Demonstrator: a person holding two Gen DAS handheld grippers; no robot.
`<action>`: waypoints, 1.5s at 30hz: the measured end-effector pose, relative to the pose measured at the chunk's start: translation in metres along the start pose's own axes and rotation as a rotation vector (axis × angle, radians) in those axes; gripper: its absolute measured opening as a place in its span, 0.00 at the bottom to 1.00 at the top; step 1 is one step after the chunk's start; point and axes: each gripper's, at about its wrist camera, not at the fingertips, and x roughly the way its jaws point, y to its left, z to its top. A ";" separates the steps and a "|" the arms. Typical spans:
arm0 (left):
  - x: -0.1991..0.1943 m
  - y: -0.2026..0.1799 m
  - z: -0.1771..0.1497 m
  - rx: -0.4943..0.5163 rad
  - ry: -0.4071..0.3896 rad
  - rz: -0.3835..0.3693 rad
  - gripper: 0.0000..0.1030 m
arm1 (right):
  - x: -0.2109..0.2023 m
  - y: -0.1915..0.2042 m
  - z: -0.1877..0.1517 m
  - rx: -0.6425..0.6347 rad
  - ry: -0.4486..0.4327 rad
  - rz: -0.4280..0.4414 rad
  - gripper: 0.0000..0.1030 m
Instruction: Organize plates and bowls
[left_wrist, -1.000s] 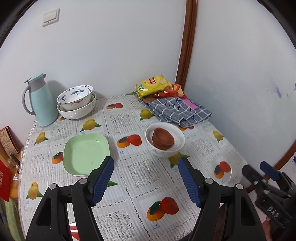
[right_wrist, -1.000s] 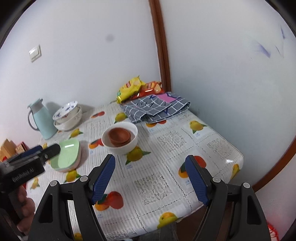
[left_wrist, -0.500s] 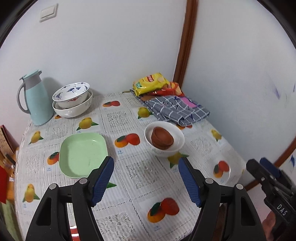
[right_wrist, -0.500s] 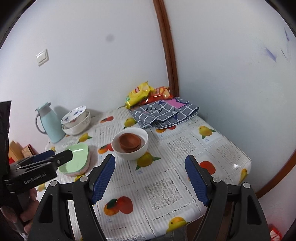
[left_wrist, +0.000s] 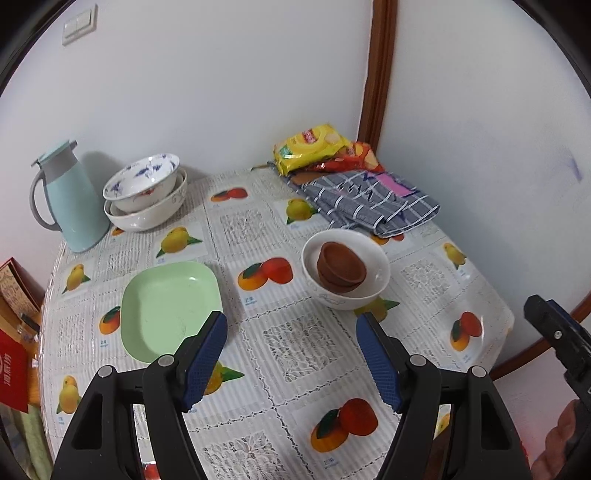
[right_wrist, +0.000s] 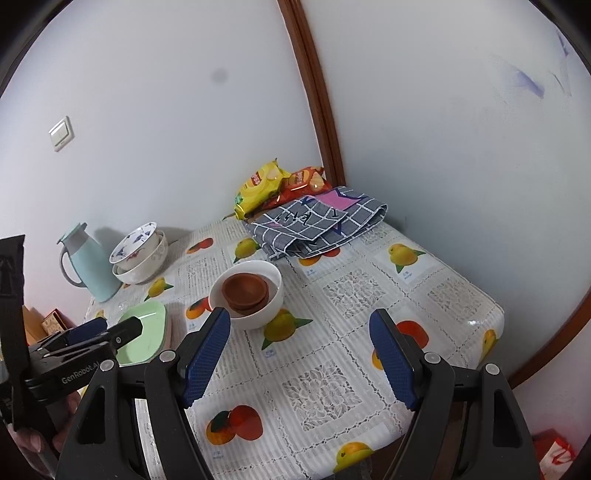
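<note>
Both grippers, left (left_wrist: 291, 354) and right (right_wrist: 300, 354), hang empty with jaws apart over the worktop (left_wrist: 303, 347); brown bowls (left_wrist: 341, 267) sit mid-frame inside a white bowl (left_wrist: 380, 266).

Tablecloth (left_wrist: 295, 343): white, lace-patterned squares alternating with printed orange and yellow fruit. Square plate (left_wrist: 170, 306): pale green. Bowl (left_wrist: 345, 273): white, holding two nested reddish-brown bowls (left_wrist: 341, 267). Stacked bowls (left_wrist: 146, 195) by the wall: white, the upper with blue floral motifs. Thermos jug (left_wrist: 72, 203): light blue-green with grey collar and handle. Folded cloth (left_wrist: 369, 203): grey with white check. Snack bags (left_wrist: 314, 147): yellow and red. Gripper pads (left_wrist: 205, 354): blue, cross-hatched, on black arms.
</note>
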 end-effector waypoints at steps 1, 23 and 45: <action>0.004 0.001 0.001 0.001 0.011 0.001 0.69 | 0.003 0.000 0.001 -0.003 0.004 0.002 0.75; 0.099 0.020 0.032 -0.046 0.123 -0.040 0.69 | 0.132 0.027 0.019 -0.103 0.171 -0.013 0.72; 0.180 0.019 0.050 -0.098 0.262 -0.084 0.60 | 0.225 0.029 0.027 -0.144 0.303 -0.005 0.52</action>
